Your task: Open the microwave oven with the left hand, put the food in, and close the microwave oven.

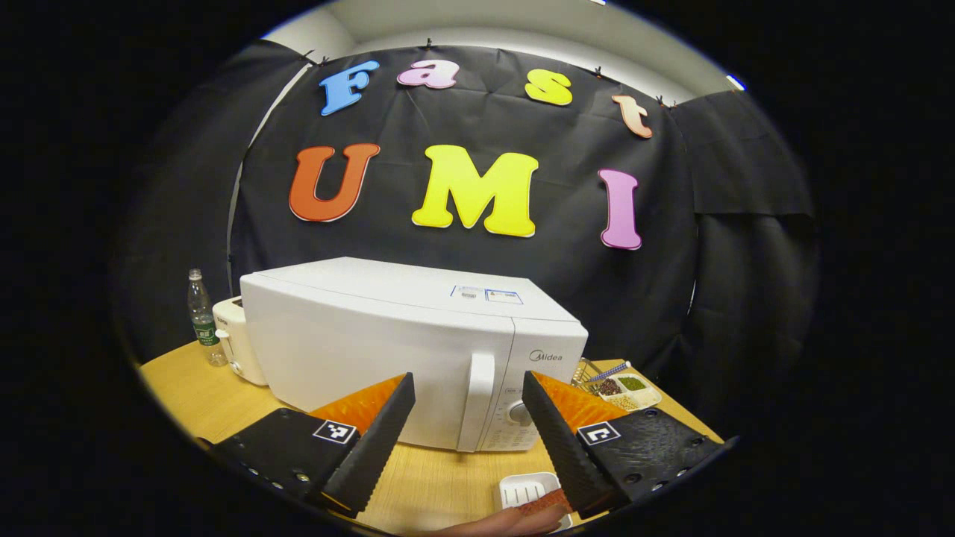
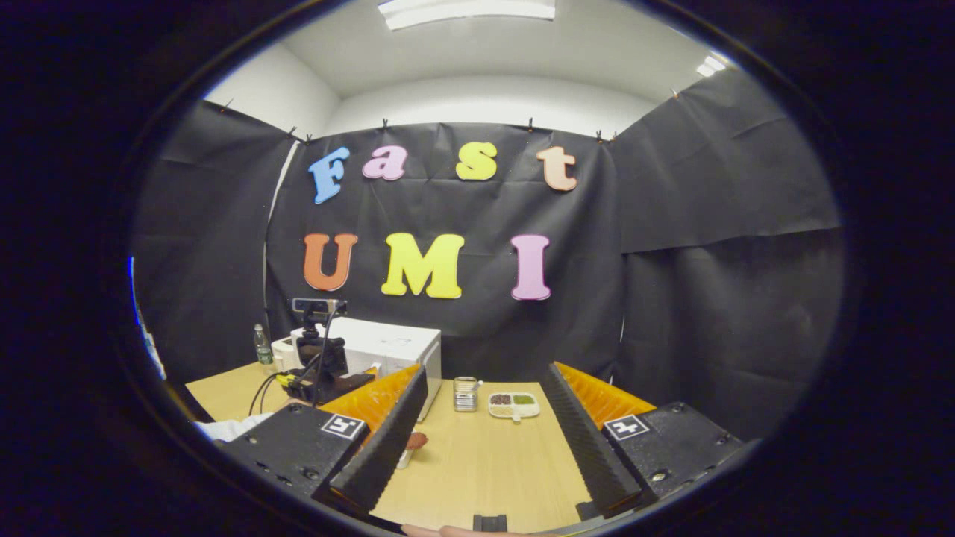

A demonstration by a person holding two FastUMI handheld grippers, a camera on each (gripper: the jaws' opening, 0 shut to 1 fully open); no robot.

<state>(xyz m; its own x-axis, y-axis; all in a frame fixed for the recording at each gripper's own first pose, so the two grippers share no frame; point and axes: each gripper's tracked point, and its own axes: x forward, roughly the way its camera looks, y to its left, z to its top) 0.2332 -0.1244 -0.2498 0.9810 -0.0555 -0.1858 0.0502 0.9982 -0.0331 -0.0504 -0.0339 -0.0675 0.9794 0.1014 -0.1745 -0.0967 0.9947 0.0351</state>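
At twelve o'clock of my left gripper (image 1: 468, 391): white microwave oven (image 1: 388, 350), door closed, vertical handle (image 1: 477, 399) between my spread, empty fingers. Food tray (image 1: 528, 492) at six o'clock. Right gripper (image 2: 485, 406) spread, empty. Advice: straddle handle squarely, clench, then pull outward.

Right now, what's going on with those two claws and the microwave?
Left gripper open, facing the microwave. Right gripper open over the table. Door handle untouched, door shut. Food tray waiting in front. Nothing in the way.
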